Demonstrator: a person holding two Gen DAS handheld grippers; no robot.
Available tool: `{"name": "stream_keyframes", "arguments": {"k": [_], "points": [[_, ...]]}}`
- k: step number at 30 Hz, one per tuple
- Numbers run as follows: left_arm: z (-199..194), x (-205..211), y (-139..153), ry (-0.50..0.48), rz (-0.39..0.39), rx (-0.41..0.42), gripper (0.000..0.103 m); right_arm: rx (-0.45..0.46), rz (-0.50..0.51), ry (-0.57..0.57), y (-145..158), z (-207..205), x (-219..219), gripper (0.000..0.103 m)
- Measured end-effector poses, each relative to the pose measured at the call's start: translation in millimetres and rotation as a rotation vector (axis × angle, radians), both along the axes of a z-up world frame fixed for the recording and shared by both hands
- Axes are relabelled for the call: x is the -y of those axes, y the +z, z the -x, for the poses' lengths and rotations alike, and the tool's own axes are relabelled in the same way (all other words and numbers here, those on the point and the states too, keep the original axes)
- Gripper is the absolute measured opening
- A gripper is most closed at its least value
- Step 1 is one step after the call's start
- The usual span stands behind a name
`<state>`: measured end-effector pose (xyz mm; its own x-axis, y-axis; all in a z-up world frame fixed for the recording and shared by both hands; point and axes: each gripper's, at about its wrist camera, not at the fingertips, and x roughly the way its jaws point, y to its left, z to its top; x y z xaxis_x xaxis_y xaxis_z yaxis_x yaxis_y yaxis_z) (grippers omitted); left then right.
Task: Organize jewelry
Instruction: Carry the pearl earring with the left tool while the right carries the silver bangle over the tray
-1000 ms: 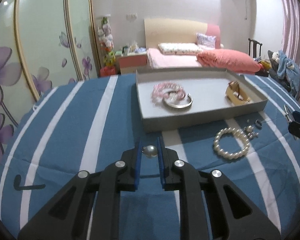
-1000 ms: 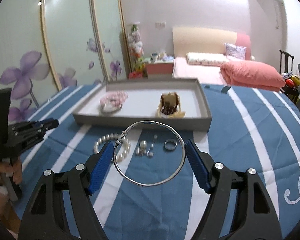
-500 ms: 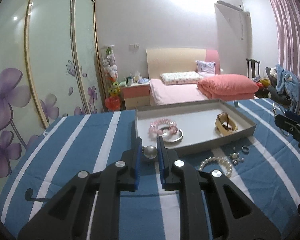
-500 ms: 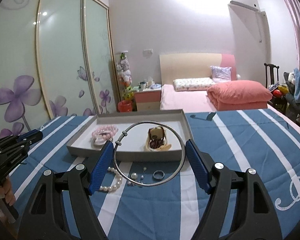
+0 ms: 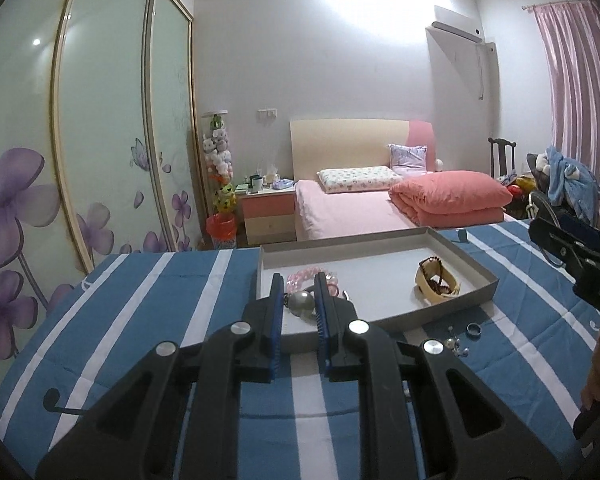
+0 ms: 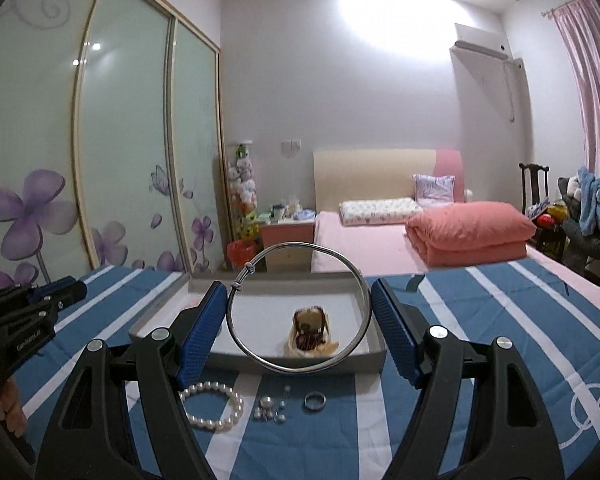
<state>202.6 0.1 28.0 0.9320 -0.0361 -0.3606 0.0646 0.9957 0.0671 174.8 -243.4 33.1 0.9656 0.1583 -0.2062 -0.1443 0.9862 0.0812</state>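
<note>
Silver bangle [image 6: 298,307]: stiff, slick, light | right tool [image 6: 298,322] clamps it edgewise | left tool [image 5: 298,307] pinches pearl earring [image 5: 301,304]

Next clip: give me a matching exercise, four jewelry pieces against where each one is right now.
Things:
1. silver bangle
2. grey pearl
3. white pearl bracelet
4. pink bead bracelet

Places:
A. inside the grey tray
B. on the striped cloth, in front of the tray
C. held in the left tongs
D. held in the right tongs

Pairs: 1-D, 2-C, 3-B, 4-A
</note>
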Motion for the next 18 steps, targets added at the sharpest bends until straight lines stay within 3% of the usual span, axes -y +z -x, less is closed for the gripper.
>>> {"name": "stream_keyframes", "arguments": {"k": [18], "points": [[-16, 16, 7, -0.021, 0.003, 0.030, 0.016, 0.058, -0.015, -0.013, 9, -15, 3, 0.074]]}}
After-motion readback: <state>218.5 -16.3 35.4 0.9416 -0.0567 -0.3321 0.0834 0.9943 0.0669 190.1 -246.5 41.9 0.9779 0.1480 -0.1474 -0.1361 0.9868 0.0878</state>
